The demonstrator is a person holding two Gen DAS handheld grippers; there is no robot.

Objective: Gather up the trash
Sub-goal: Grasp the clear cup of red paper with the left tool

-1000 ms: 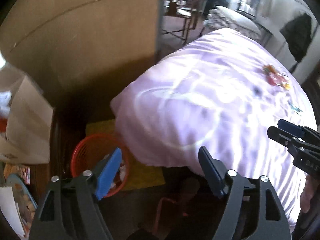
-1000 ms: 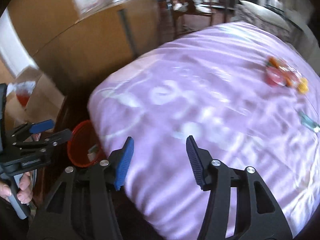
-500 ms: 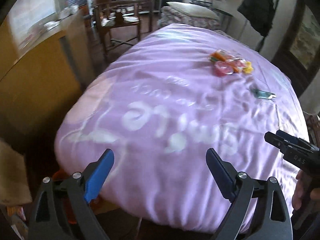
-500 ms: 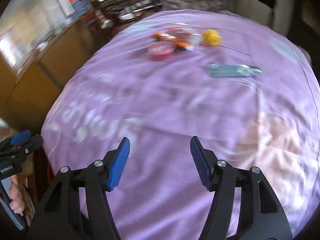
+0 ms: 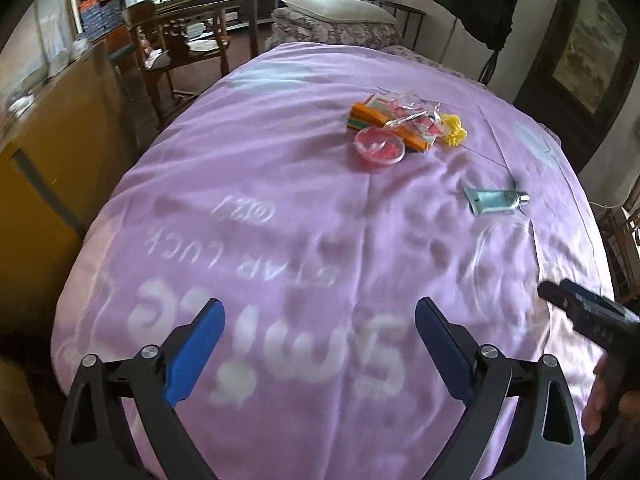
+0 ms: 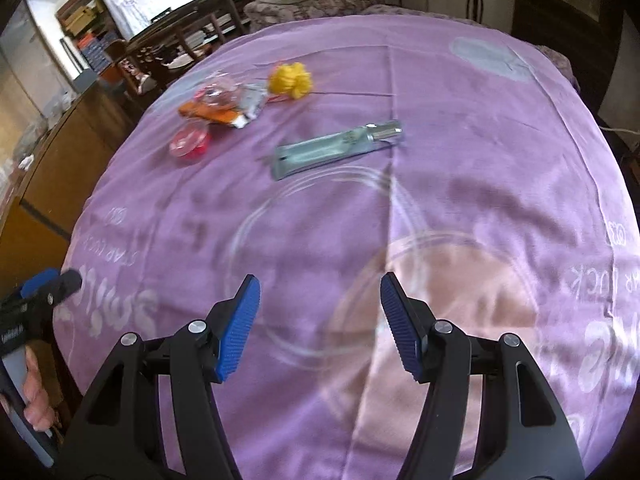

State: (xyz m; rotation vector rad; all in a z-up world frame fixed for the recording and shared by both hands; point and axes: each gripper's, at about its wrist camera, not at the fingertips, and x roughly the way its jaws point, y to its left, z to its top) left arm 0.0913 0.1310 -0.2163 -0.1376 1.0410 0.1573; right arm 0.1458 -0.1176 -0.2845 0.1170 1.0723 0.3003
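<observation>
Both grippers, left (image 5: 316, 344) and right (image 6: 320, 320), agape and empty above purple bedspread (image 5: 280, 200); print blurred.

Purple-covered bed (image 5: 304, 208), wooden chair (image 5: 192, 28) and bright window behind.

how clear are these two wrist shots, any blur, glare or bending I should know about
Left wrist view: mostly sharp on the trash pile and tube; the purple bedspread bulges with fisheye bending, the window behind is blown out, and the right gripper at the edge is smeared. Right wrist view: softer, with motion blur on the same tube and the printed lettering; corners are dark.
</observation>
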